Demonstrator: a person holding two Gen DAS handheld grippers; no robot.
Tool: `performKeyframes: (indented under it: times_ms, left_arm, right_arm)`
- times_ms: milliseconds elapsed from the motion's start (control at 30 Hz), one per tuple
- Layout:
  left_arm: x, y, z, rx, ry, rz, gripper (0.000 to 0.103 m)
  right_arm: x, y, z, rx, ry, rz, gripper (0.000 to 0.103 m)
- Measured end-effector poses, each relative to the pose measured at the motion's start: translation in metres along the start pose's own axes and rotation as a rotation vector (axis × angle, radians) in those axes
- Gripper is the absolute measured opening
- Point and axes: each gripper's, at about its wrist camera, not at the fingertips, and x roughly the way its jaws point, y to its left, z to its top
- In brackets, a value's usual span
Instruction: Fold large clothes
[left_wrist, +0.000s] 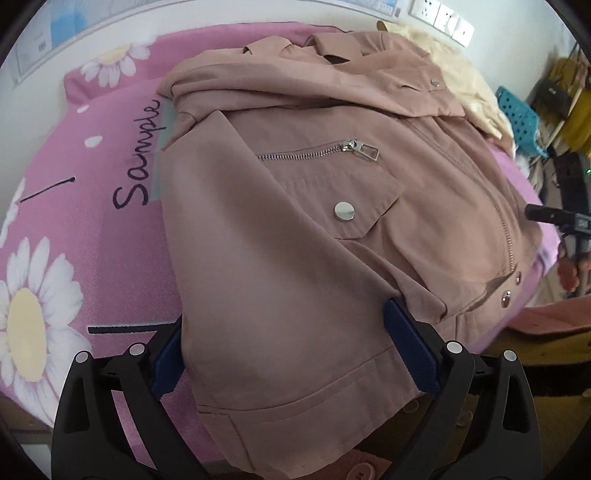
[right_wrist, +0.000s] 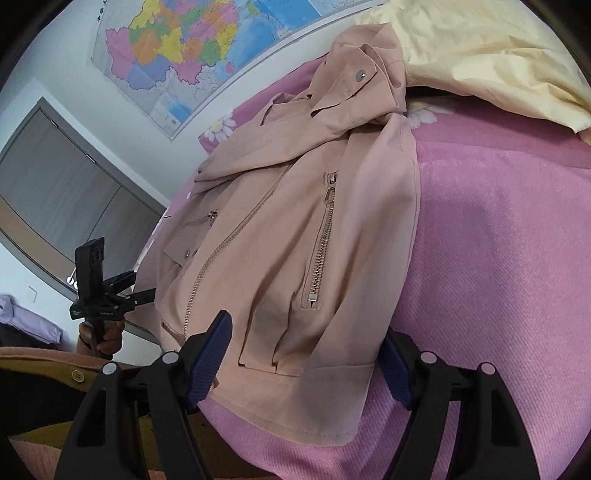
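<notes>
One pink bedspread (left_wrist: 92, 229), daisy-printed, spread flat as the folding surface. One dusty-pink jacket (left_wrist: 295, 229) laid front up across it, collar toward the wall, hem hanging at the near edge, probably so both lower corners sit within reach. One pale yellow garment (right_wrist: 480, 55) bunched beyond the collar, apparently pushed aside. One wall map (right_wrist: 207, 48) above the bed.

Two grippers, one at each lower corner of the jacket. Left gripper (left_wrist: 291, 347) with jaws wide, straddling the folded side near the hem, blue pads (left_wrist: 410, 350) beside the cloth but not clearly pinching it. Right gripper (right_wrist: 306, 354) likewise wide open, hem corner lying between its fingers, nothing gripped. Likely poised to take both corners for a fold toward the collar.

Three zips counted: one long front zip (right_wrist: 221, 254), two pocket zips. Several silver snaps (left_wrist: 343, 211), at least four.
</notes>
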Motion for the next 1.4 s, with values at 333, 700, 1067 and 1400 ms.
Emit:
performKeyframes:
  times_ms: [333,700,1067,1400]
  left_arm:
    - [0.0,-0.003,-0.005,0.006,-0.008,0.023,0.094]
    - [-0.002,-0.003,-0.009,-0.02,-0.03,-0.002,0.092]
    - [-0.027,0.028,-0.007,-0.183,-0.131,-0.05,0.007]
    - [-0.087,0.033,-0.015,-0.177,-0.237,-0.161,0.005]
  right_arm:
    - [0.002,0.0,-0.002,0.025,-0.024,0.04,0.075]
    - [0.009,0.007,-0.001,0.018,-0.038,0.035,0.072]
    - [0.002,0.009,-0.004,0.014,-0.088,0.043,0.009]
    - [-0.073,0.049,-0.018,-0.114,-0.21,0.174,0.007]
